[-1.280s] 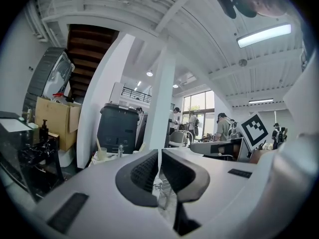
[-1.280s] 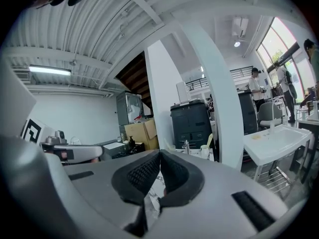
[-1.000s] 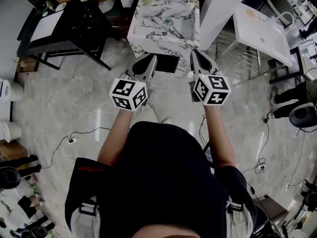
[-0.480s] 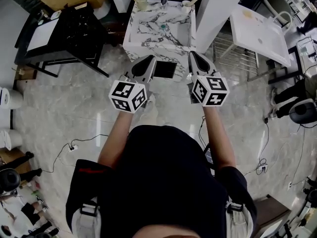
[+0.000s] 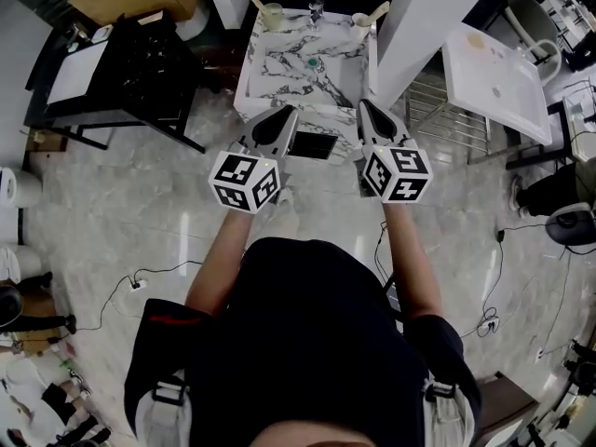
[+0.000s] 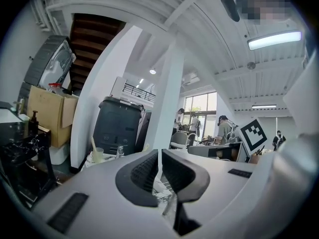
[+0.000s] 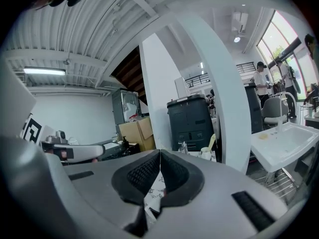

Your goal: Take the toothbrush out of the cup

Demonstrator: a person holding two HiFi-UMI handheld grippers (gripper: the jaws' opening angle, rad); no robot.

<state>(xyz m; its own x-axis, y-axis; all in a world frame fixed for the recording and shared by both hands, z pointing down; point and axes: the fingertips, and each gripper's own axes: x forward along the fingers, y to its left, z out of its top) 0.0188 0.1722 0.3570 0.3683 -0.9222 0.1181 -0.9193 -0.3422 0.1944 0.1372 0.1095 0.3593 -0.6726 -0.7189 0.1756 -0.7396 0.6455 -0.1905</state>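
- While both are held out level above the floor point(image 5: 140, 212), the left hand-held gripper point(image 5: 291, 112) is clenched on nothing, its jaws pressed together.
- Beside it, the right hand-held gripper point(image 5: 362, 105) is likewise clenched and empty, jaws together.
- Both tips hang close to the near edge of the marble counter point(image 5: 265, 63), touching nothing on it.
- A faucet point(image 5: 317, 9) stands at the middle of the far edge.
- At the far left corner a cup point(image 5: 272, 17) holds a toothbrush point(image 5: 255, 2), which leans outward.
- At the far right corner a second cup point(image 5: 359, 20) holds a second toothbrush point(image 5: 378, 11), also leaning outward.
- A black table point(image 5: 121, 54) stands off the counter's left edge.
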